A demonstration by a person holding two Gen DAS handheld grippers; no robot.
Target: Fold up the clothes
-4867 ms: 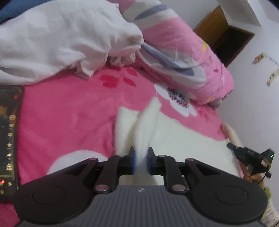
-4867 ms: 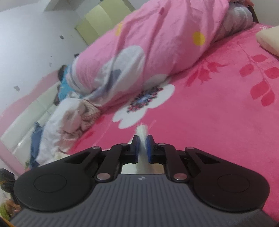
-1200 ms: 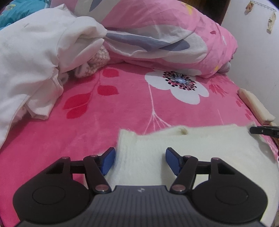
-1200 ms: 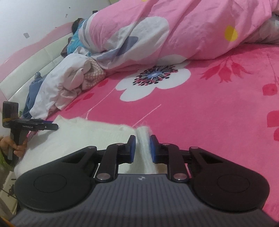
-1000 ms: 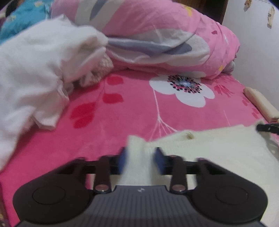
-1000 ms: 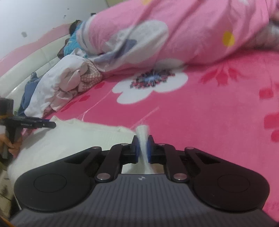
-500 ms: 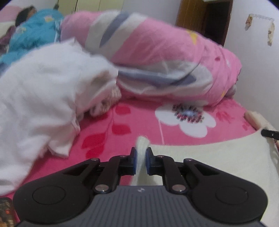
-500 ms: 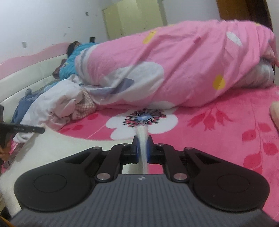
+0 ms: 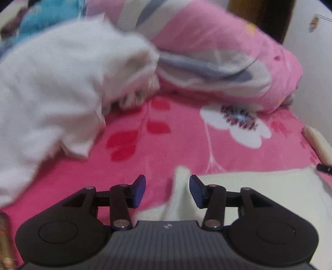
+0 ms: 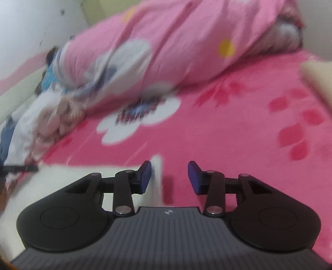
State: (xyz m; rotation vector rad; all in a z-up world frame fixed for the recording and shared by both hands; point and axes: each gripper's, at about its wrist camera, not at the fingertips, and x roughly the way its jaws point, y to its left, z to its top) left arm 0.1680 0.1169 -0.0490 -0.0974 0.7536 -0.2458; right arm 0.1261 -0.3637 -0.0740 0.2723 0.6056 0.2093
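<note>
Soft even indoor light — heavy motion blur both views — fisheye bending at edges.

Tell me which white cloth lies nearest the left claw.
The cream garment, flat on the pink blanket, its corner between the open left claw fingers; the white pile lies heaped farther back.

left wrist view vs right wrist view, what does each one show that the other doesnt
Only the left wrist view shows the dark wooden door and the left gripper, jaws open, a raised corner of the cream garment between them.

Only the right wrist view shows the pale headboard and the right gripper, jaws open, the garment's corner against its left finger.

Both show the cream garment, the white clothes pile, the rolled pink quilt and the pink floral blanket.
</note>
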